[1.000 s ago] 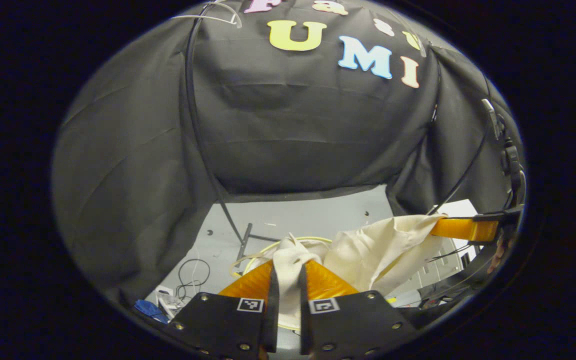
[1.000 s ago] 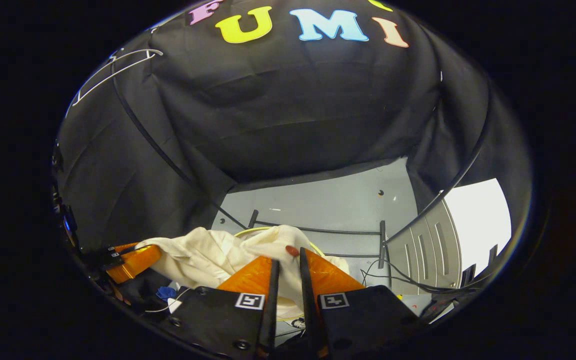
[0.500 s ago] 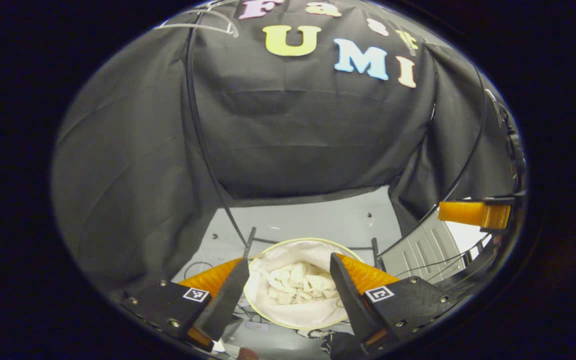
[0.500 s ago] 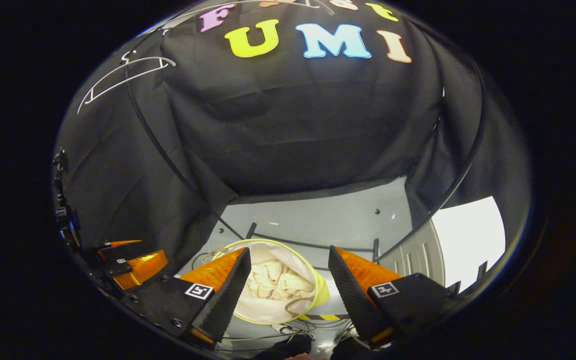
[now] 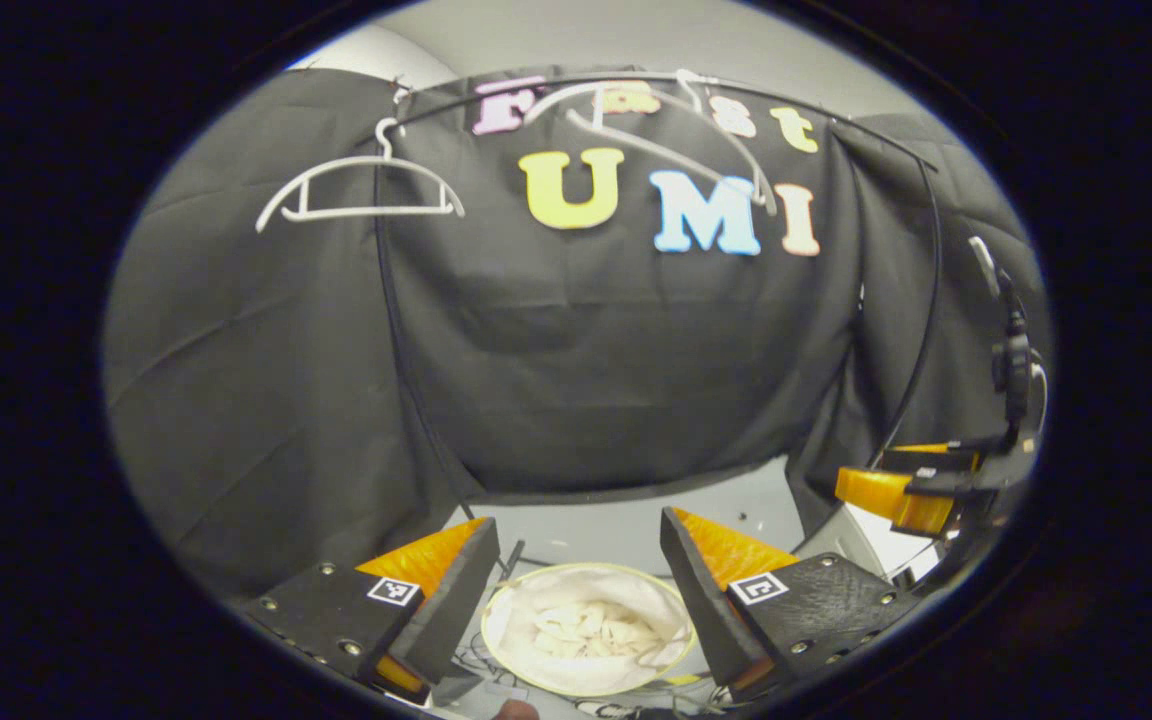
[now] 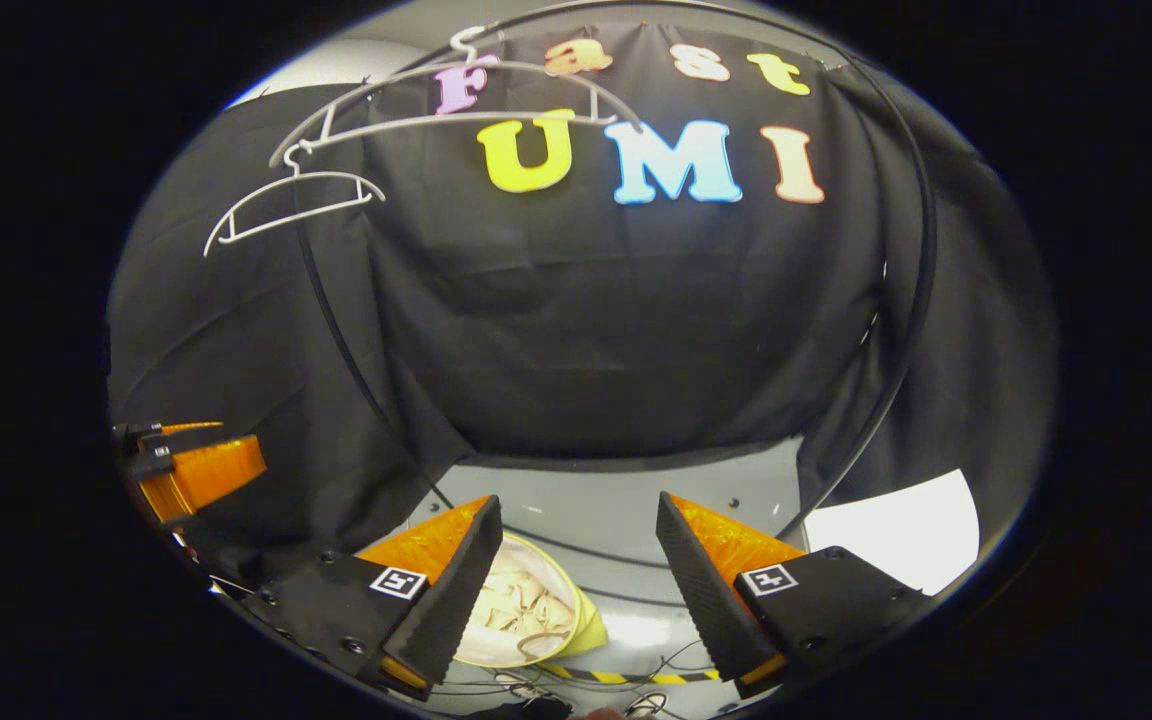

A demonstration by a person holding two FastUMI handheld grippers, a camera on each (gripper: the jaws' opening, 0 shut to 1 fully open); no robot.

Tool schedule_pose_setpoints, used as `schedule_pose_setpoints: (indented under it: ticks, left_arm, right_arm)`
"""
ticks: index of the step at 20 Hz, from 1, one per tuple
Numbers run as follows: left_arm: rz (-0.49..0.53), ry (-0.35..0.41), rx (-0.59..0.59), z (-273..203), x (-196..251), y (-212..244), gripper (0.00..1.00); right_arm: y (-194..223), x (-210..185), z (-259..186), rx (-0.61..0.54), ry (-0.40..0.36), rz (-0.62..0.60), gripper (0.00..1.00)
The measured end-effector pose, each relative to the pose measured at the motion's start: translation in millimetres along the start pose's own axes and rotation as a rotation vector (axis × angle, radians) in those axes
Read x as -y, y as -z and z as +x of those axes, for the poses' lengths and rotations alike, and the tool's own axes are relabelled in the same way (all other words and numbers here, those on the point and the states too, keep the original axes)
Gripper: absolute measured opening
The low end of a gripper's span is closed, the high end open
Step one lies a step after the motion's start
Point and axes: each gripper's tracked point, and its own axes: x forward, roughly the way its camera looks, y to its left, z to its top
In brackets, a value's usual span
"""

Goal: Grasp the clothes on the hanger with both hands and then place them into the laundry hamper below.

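Two grippers are in our hands, and both have the jaws spread wide with nothing between them. In the left gripper view the left gripper (image 5: 576, 570) looks down on the laundry hamper (image 5: 588, 680) at 6 o'clock, and the clothes (image 5: 591, 630) lie inside it as a pale crumpled heap. We judge that the placing is done, because the cloth is in the hamper and no jaw touches it. The right gripper (image 5: 896, 490) shows at 3 o'clock in this view, well apart from the hamper. In the right gripper view the right gripper (image 6: 576, 570) has the hamper at 7 o'clock, partly behind its left finger.

Two white hangers (image 5: 361, 190) hang bare on the black rail (image 5: 656, 80) at 11 and 12 o'clock, so nothing is left to take. The floor (image 6: 626, 520) is grey, with some cables (image 6: 576, 685) and a yellow-black tape strip near the hamper. Black cloth closes the booth around us.
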Motion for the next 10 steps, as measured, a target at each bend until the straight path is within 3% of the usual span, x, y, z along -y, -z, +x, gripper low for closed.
schedule_pose_setpoints:
  ticks: [4, 10]
  left_arm:
    - [-0.019, -0.067, 0.154, -44.2, 17.0, -65.1, 0.95]
    - [-0.055, -0.091, 0.354, -121.9, 34.4, -154.7, 0.95]
  right_arm:
    - [-43.2, 21.1, -43.9, 0.146, -0.014, -0.032, 0.98]
    - [-105.9, 73.8, -110.9, 0.343, 0.055, -0.018, 0.98]
